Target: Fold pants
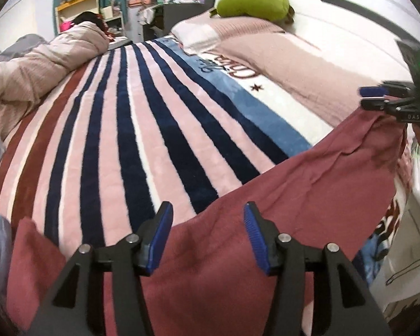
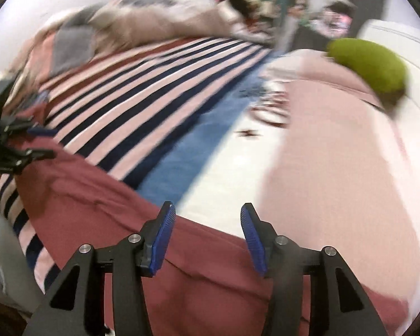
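Note:
Dusty-red pants (image 1: 280, 201) lie spread along the near edge of a bed covered by a striped blanket (image 1: 120, 128). My left gripper (image 1: 207, 238) is open, its blue-padded fingers just above the pants fabric. My right gripper (image 2: 207, 238) is also open, over the other end of the pants (image 2: 103, 201). In the left wrist view the right gripper (image 1: 372, 98) shows at the far right edge of the pants. In the right wrist view, which is blurred, the left gripper (image 2: 39, 142) shows at the far left.
A pink pillow (image 1: 294, 64) with a green cushion (image 1: 254, 2) on it lies at the head of the bed. A beige duvet (image 1: 42, 58) is bunched along the far side. Shelves and clutter stand beyond the bed.

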`<state>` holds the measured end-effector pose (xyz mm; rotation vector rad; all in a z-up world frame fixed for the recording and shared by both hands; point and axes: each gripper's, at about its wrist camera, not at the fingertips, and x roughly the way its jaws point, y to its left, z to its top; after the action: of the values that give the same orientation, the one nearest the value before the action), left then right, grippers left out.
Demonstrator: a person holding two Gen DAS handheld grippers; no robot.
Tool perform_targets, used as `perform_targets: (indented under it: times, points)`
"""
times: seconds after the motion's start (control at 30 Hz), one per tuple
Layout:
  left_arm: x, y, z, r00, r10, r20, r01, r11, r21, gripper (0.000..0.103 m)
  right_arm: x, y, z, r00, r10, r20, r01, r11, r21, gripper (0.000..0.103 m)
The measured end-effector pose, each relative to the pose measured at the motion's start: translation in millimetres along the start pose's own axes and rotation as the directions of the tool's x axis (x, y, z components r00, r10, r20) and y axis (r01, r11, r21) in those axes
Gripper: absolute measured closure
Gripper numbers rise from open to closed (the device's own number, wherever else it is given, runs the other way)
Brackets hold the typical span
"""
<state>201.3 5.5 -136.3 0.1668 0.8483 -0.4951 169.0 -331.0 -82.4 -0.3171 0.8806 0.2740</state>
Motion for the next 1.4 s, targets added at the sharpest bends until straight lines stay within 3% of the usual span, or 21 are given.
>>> perform_targets:
  times: [0.1, 0.17, 0.3, 0.5, 0.67, 0.77, 0.9, 0.97, 1.1, 1.17, 1.3, 1.4]
  points:
    - [-9, -2, -4, 1.000, 0.019, 0.008, -0.018, 0.999, -0.040, 0.050, -38, -31, -22, 0.996, -0.051, 0.073, 0.045, 0.996, 0.083, 0.067]
    - [-11, -3, -8, 0.999, 0.032, 0.009, -0.032, 0.997, -0.067, 0.050, -56, -44, -37, 0.993, -0.044, 0.111, 0.030, 0.992, 0.125, 0.093]
    - [-11, -5, -13, 0.998, 0.060, 0.003, -0.059, 0.991, -0.120, 0.050, -67, -56, -66, 0.992, -0.051, 0.117, 0.031, 0.986, 0.163, 0.094]
    - [-14, -6, -16, 0.997, 0.071, 0.024, -0.066, 0.983, -0.174, 0.050, -47, -88, -90, 0.992, -0.100, 0.081, 0.073, 0.955, 0.287, 0.094]
    - [-18, -3, -14, 0.996, 0.074, 0.058, -0.061, 0.977, -0.205, 0.049, -40, -117, -92, 0.968, -0.219, 0.126, 0.153, 0.906, 0.396, 0.098]
    - [-19, 0, -11, 0.993, 0.084, 0.079, -0.065, 0.975, -0.214, 0.046, -43, -129, -91, 0.956, -0.249, 0.153, 0.157, 0.879, 0.450, 0.098]
    - [-22, 13, -15, 0.992, 0.096, 0.083, -0.073, 0.967, -0.246, 0.044, -50, -121, -91, 0.960, -0.231, 0.158, 0.137, 0.879, 0.456, 0.088]
    - [-35, 23, -22, 0.989, 0.102, 0.105, -0.070, 0.961, -0.268, 0.042, -58, -105, -91, 0.963, -0.212, 0.168, 0.119, 0.891, 0.438, 0.074]
    - [-60, 42, -37, 0.980, 0.156, 0.124, -0.112, 0.945, -0.306, 0.040, -69, -66, -86, 0.966, -0.171, 0.195, 0.085, 0.920, 0.383, 0.064]
    - [-71, 54, -48, 0.976, 0.177, 0.124, -0.127, 0.935, -0.330, 0.039, -71, -49, -87, 0.969, -0.148, 0.199, 0.057, 0.915, 0.400, 0.055]
    - [-82, 73, -73, 0.977, 0.176, 0.123, -0.119, 0.921, -0.372, 0.039, -68, -23, -95, 0.970, -0.120, 0.213, 0.014, 0.898, 0.440, 0.050]
    - [-84, 82, -89, 0.980, 0.161, 0.119, -0.104, 0.916, -0.388, 0.039, -66, -21, -115, 0.971, -0.133, 0.198, 0.009, 0.849, 0.528, 0.049]
